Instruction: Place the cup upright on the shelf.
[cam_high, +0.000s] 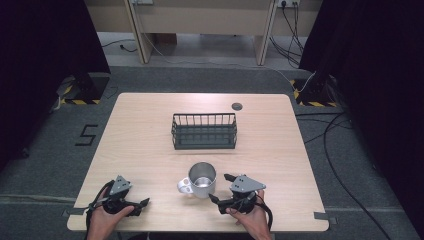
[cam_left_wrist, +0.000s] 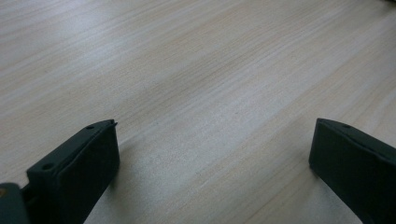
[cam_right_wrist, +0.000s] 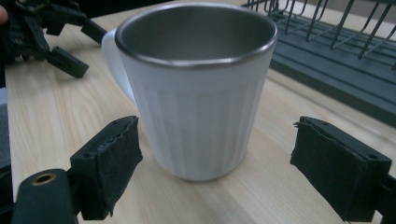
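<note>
A white mug (cam_right_wrist: 196, 102) with faint vertical ribbing, a silver metal rim and a grey steel inside. The tabletop (cam_high: 140, 145) is pale wood with fine straight grain. A dark grey wire basket (cam_high: 204, 131). Both the left hand-held gripper (cam_high: 141, 206) and the right hand-held gripper (cam_high: 220, 187) are black, each topped by a grey three-cornered plate.

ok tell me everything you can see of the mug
The mug is white outside with faint vertical ribs, a bare metal rim and metal lining, and a white handle. It stands upright and looks empty, on the wooden table in front of the dark wire basket. The right gripper has open jaws either side of it, not touching.
</note>
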